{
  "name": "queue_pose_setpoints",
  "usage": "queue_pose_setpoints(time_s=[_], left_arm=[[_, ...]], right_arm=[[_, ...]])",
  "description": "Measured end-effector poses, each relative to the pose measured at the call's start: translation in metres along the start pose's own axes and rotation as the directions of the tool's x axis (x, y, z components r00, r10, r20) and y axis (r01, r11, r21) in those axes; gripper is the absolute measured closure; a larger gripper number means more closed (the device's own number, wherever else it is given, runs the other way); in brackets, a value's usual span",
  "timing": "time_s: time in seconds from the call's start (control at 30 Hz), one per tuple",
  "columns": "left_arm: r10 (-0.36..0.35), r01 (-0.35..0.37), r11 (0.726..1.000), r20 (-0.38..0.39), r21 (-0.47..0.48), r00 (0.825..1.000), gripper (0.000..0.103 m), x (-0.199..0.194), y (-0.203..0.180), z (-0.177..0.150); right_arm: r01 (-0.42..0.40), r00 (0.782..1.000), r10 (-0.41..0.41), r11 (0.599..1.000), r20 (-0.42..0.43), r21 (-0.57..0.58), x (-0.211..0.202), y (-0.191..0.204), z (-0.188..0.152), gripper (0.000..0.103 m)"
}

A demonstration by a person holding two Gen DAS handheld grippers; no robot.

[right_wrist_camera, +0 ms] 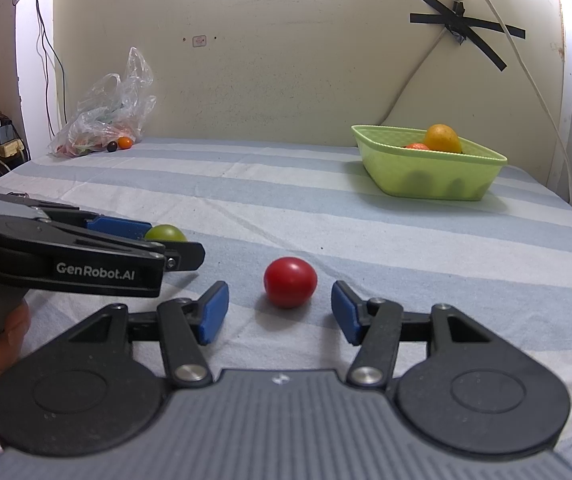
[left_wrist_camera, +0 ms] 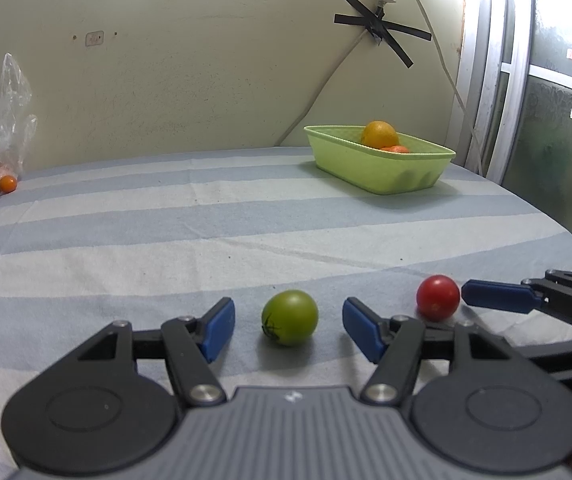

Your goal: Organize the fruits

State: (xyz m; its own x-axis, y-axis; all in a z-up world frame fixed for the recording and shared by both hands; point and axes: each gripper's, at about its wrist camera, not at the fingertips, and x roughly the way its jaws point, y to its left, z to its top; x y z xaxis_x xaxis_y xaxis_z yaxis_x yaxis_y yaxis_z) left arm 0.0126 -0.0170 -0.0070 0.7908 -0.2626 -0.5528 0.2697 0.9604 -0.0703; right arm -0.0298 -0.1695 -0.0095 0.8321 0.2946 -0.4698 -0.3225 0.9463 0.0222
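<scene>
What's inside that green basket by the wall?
The green basket holds a yellow-orange fruit and a smaller orange-red one, partly hidden behind the rim. Its wall covers anything lower down.

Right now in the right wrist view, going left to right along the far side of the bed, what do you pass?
Plastic bag → dark small fruit → small orange fruit → green basket, holding a yellow-orange fruit.
</scene>
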Motion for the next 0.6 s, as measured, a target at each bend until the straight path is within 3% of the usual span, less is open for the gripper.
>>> queue_pose_setpoints(time_s=[0.43, 0.6], left_arm=[[-0.017, 0.017, 1.0, 0.0, -0.012, 1.0, 0.042, 0.0, 0.004, 0.0], [-0.058, 0.058, 0.997, 0.001, -0.055, 0.998, 0.043, -0.002, 0.013, 0.001]], right_arm=[[0.0, 1.0, 0.0, 1.0, 0.001, 0.0, 0.0, 0.0, 0.0, 0.042], [0.0, 1.0, 0.0, 1.0, 0.001, 0.001, 0.0, 0.0, 0.0, 0.042]])
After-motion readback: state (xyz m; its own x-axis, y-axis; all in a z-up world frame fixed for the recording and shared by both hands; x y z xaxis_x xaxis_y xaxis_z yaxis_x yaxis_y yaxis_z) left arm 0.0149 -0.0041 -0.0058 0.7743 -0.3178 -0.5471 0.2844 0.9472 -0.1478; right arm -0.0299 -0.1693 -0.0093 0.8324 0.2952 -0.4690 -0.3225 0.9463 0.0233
